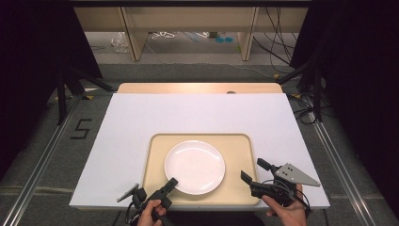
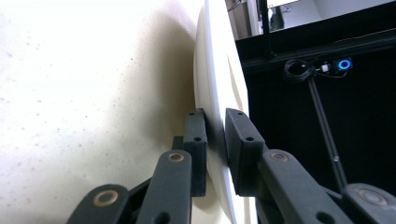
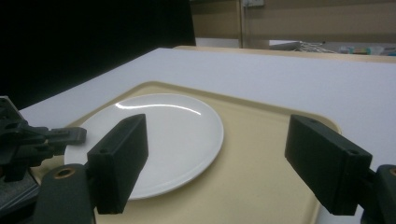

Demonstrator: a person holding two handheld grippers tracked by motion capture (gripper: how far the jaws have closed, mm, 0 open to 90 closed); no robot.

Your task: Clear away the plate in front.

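A round white plate lies on a beige tray near the table's front edge. My left gripper reaches the plate's near-left rim, turned on its side. In the left gripper view its jaws stand one on each face of the plate's rim, pads against it, with the tray beneath. My right gripper hovers over the tray's front right corner, open with nothing between its fingers. From the right gripper view I see the plate and the left gripper at its edge.
The tray sits on a white board that covers a wooden table. Beyond it are a wooden frame and cables on the floor. Metal rails run along both sides of the table.
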